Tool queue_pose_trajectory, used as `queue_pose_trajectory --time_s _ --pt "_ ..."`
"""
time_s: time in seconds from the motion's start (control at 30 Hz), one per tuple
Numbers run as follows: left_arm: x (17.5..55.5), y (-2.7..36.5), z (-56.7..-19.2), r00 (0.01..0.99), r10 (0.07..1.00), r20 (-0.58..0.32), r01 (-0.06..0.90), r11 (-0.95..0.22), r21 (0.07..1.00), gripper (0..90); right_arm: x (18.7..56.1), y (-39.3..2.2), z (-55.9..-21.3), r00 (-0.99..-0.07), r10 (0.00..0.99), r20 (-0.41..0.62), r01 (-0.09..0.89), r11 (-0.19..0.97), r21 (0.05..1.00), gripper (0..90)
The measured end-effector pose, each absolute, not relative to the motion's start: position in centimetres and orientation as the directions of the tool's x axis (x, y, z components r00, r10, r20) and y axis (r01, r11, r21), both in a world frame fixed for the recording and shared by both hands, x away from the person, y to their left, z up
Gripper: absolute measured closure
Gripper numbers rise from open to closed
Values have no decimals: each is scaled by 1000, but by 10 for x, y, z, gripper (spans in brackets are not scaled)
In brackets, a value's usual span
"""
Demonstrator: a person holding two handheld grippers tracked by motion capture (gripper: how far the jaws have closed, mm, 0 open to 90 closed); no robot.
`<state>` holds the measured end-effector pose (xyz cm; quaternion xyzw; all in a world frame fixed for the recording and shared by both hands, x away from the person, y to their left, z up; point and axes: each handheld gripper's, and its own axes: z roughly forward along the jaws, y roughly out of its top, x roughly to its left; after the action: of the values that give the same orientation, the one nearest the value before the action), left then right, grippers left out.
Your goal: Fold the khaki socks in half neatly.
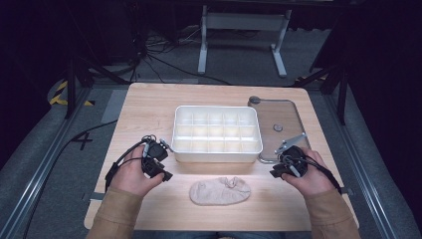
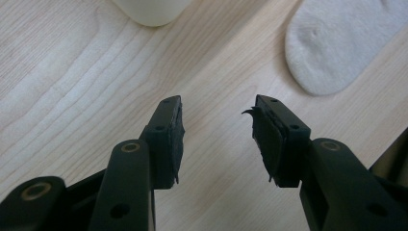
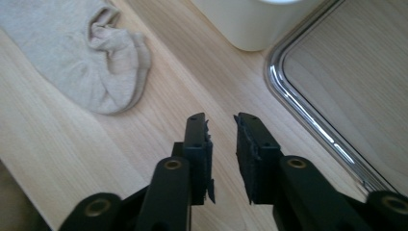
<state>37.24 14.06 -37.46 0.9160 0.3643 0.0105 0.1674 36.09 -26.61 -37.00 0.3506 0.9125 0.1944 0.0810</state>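
Plainly, the left gripper (image 2: 217,139) hovers over bare table (image 1: 149,104) with its jaws wide and empty, the sock's toe end just ahead to its right. Lying flat near the front edge, the beige sock (image 1: 220,191) sits before the white divided tray (image 1: 216,130). Empty too, the right gripper (image 3: 222,156) has jaws narrowly parted; I judge it should widen before pinching the crumpled cuff.
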Motion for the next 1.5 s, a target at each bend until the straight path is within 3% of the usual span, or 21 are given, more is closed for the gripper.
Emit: queue_pose_trajectory --time_s 0.17,0.4,0.7,1.1,1.5 --pt "368 139 -367 737 666 -112 658 -670 344 545 360 -261 -371 -751 660 20 609 680 408 828" --pt "363 127 -370 779 626 -30 603 -736 308 545 359 -249 -372 -773 634 27 588 699 407 885" --pt "359 127 -362 750 657 -76 637 -688 346 546 355 -226 -378 -800 598 41 554 711 433 895" --pt "357 117 -364 760 631 -155 640 -685 348 564 349 -189 -392 -848 524 75 502 751 429 894" --pt "356 109 -367 781 603 -163 619 -711 334 566 341 -166 -403 -867 485 111 480 756 445 893"
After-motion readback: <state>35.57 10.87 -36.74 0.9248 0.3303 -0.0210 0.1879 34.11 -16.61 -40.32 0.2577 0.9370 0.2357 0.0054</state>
